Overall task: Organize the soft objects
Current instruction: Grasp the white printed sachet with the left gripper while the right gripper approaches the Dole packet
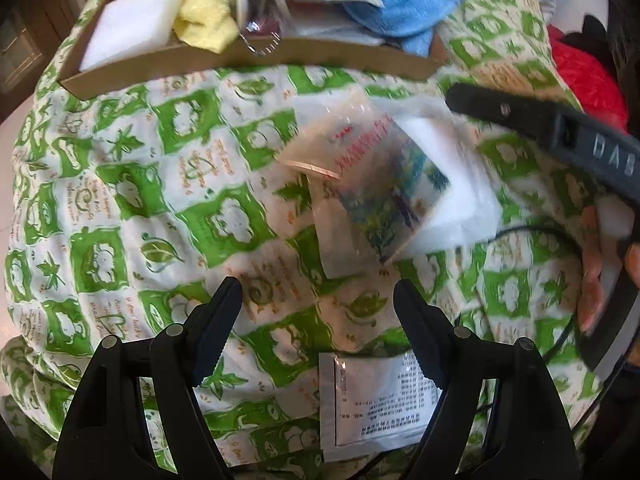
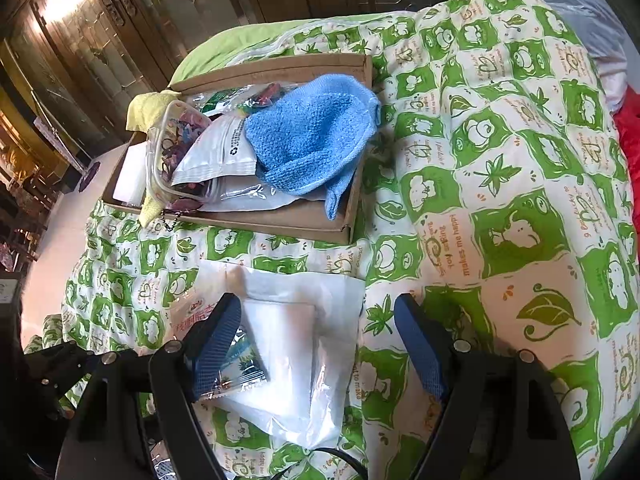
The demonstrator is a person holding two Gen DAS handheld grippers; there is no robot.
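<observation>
Your left claw (image 1: 318, 312) and right claw (image 2: 316, 340), both released and empty, hover over the quilt (image 2: 500, 168); loose clear packet (image 1: 360, 184) and white sponge (image 1: 452, 188) await the cardboard tray (image 2: 280, 220), likely the collecting point.

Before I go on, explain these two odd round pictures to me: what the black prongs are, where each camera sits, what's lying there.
Each picture comes from a camera on a hand-held claw, looking along its two prongs. A person holds one in each hand. The left claw and right claw are both open and hold nothing.

They hover over a green-and-white quilt. On it sits a cardboard tray with a blue cloth, a yellow cloth, a white sponge and packets. Loose on the quilt lie a clear printed packet over a bagged white sponge, and a white sachet.
</observation>
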